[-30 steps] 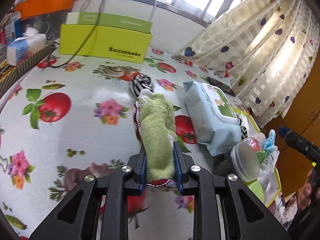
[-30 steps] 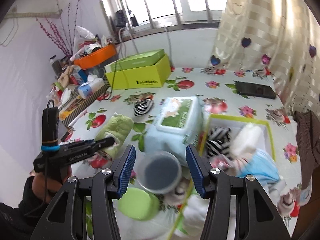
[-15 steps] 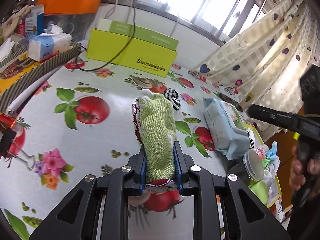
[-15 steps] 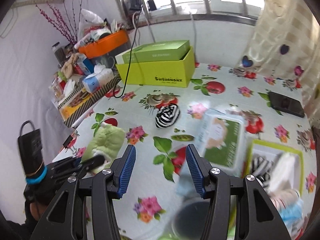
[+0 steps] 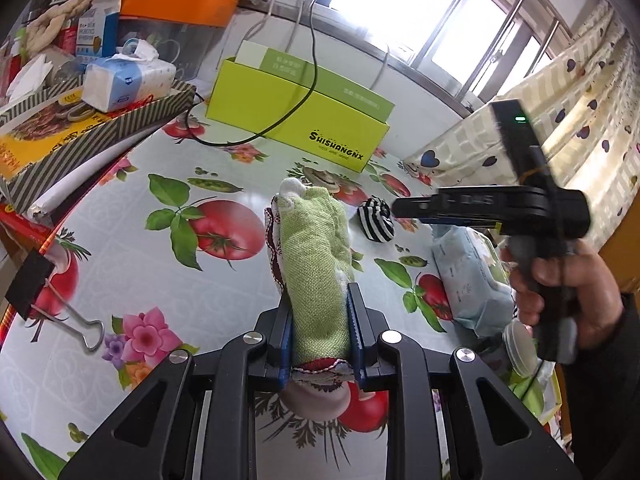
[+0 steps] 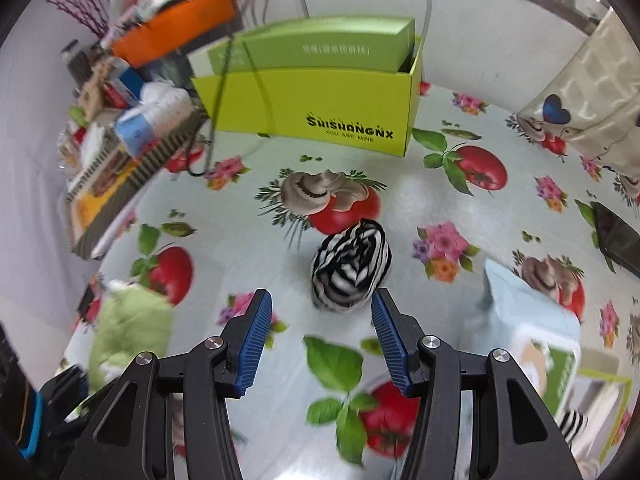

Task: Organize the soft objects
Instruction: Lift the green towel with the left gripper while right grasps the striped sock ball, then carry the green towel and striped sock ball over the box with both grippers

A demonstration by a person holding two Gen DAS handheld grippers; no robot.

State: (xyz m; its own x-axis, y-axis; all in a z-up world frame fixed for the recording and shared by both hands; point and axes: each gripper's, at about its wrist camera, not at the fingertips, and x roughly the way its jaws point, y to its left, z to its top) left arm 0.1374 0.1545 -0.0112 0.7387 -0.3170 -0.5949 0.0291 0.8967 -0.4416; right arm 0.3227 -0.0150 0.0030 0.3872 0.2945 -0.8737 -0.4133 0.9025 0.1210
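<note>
My left gripper [image 5: 319, 312] is shut on a rolled green cloth [image 5: 314, 248] with red-and-white trim, held above the fruit-print tablecloth. The cloth also shows at the lower left of the right wrist view [image 6: 130, 332]. A black-and-white striped sock ball [image 6: 352, 268] lies on the table just ahead of my right gripper [image 6: 320, 324], which is open and empty; its blue pads [image 6: 256, 332] stand a little short of the ball. The ball also shows in the left wrist view [image 5: 375, 220], under the right gripper's body.
A lime-green box [image 6: 312, 108] stands at the back. A pale blue wipes pack [image 5: 468, 276] lies right, beside a green-rimmed tray [image 6: 600, 378] holding soft items. Clutter and a tissue pack [image 5: 128, 80] fill the left; a binder clip [image 5: 60, 308] lies near the edge. A phone [image 6: 618, 236] lies far right.
My right gripper has swung left from the tray and container towards the striped sock ball. My left gripper has moved back and left, still holding the green cloth.
</note>
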